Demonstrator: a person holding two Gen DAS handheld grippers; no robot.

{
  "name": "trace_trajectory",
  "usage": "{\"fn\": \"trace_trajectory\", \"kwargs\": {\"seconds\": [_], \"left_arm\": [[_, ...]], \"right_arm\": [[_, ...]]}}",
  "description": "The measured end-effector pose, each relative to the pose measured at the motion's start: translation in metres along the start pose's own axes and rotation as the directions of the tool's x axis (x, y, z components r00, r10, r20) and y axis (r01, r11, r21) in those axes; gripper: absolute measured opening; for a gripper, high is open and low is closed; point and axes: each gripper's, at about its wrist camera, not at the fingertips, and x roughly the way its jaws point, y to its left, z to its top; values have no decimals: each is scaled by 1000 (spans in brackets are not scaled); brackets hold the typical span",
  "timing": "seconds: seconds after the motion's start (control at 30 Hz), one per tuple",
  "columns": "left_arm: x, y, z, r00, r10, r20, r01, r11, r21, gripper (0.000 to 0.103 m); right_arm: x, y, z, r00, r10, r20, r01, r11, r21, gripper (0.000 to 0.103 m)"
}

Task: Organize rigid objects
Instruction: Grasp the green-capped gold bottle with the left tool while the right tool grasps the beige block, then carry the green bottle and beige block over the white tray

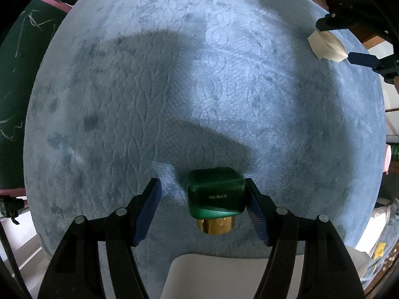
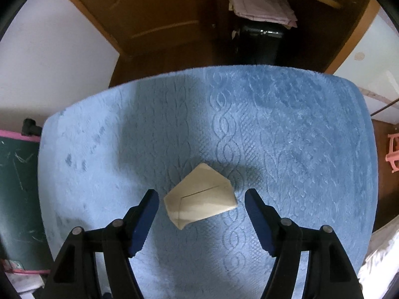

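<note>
A dark green bottle with a gold cap (image 1: pixel 215 196) lies on the blue textured cloth (image 1: pixel 174 87), between the fingers of my left gripper (image 1: pixel 203 206). The jaws are open; the right finger touches the bottle and the left finger stands apart. A cream angular block (image 2: pixel 200 195) lies on the cloth (image 2: pixel 286 129) between the open fingers of my right gripper (image 2: pixel 202 218), touching neither. The block (image 1: pixel 326 46) and the right gripper (image 1: pixel 336 39) also show at the top right of the left wrist view.
The cloth covers a table that ends near a wooden door and cabinet (image 2: pixel 159 15) with folded cloths (image 2: pixel 261 2). A green chalkboard with a pink frame (image 1: pixel 22 74) stands at the left. A white chair seat (image 1: pixel 224 276) is below the near edge.
</note>
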Motion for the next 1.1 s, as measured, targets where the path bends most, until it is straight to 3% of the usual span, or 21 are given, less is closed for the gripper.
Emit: {"fn": "trace_trajectory", "kwargs": {"seconds": [0.3,0.4,0.57,0.63,0.7,0.93,1.1], "left_arm": [[5,-10,2,1000,-6,-6,6,1000,11,69],[8,-7,5,1000,-21,-10,21,1000,2,69],[11,2,4,1000,-26,-8,26,1000,-2,62],[10,2,2,999,-37,-4,37,999,5,57],[7,2,-2,999,-52,8,52,998,17,43],[-3,14,-6,995,-88,54,87,996,10,43],[-36,30,-19,978,-140,156,138,990,25,43]], "right_arm": [[15,6,3,999,20,-47,-23,998,-59,73],[22,12,2,998,-15,-55,9,994,-111,73],[29,10,1,998,-37,-57,30,993,-115,72],[27,13,-1,998,-46,-52,39,990,-139,65],[27,16,-7,997,-71,-43,63,985,-161,65],[12,19,-28,998,-70,3,69,984,-163,65],[-23,12,-51,999,1,51,6,989,-150,65]]}}
